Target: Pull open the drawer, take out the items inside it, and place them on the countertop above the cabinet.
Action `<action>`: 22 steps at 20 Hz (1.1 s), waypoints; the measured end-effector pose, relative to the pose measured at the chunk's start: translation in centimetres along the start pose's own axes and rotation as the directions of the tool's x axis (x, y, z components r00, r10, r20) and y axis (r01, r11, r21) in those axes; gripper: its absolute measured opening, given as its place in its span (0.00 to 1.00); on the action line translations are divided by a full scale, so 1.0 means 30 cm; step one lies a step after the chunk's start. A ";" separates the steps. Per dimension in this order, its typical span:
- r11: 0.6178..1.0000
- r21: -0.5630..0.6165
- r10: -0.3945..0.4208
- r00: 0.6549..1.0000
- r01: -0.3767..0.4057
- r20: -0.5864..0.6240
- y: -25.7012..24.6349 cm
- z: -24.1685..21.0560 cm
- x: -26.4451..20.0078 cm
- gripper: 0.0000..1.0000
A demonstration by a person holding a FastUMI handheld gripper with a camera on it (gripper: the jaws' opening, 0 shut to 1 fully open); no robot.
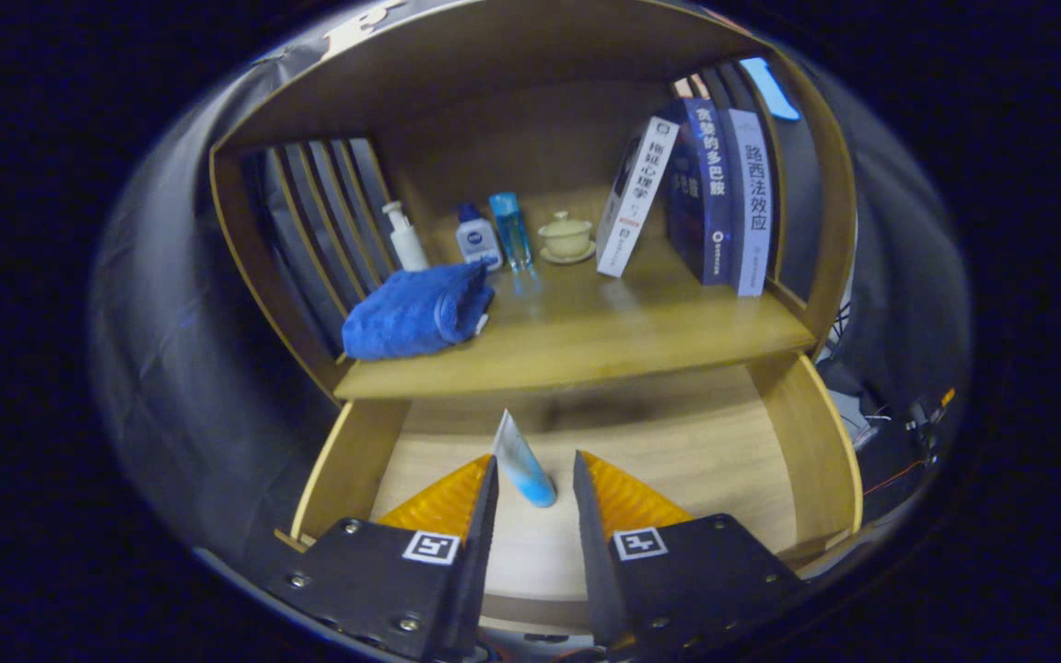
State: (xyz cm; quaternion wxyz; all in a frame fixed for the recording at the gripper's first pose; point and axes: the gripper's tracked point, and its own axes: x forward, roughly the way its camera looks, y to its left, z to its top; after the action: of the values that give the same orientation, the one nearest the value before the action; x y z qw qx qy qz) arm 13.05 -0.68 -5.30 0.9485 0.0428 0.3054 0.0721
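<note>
Your gripper [535, 479] is part-open around the tube [521, 460] in the drawer [678, 451]; center it, then squeeze both fingers evenly.

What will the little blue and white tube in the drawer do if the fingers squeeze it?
The tube lies between the open gripper fingers. It tapers to a flat crimp, so it probably dents softly. Its round cap end might roll or slip on the smooth drawer floor.

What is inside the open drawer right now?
One blue-and-white tube lies in the drawer, between the open hand-held gripper fingers. The drawer's rear, under the countertop, is hidden.
</note>
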 end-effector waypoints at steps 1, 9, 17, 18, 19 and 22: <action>1.000 -0.005 0.014 0.999 -0.014 -0.048 0.009 -0.040 0.032 0.46; 0.999 -0.038 -0.016 0.977 0.008 -0.213 0.035 -0.228 0.235 0.98; 0.990 -0.132 -0.007 0.930 -0.045 -0.369 0.129 -0.319 0.313 0.65; 0.988 -0.144 -0.012 0.925 -0.046 -0.380 0.136 -0.309 0.300 0.64; 0.987 -0.149 -0.003 0.922 -0.059 -0.386 0.157 -0.300 0.290 0.65; 0.974 -0.226 -0.064 0.940 -0.014 -0.334 0.148 -0.222 0.293 0.81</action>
State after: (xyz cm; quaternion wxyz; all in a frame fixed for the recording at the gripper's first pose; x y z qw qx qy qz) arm 15.71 5.39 -15.16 0.8812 -0.0819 0.4547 0.1003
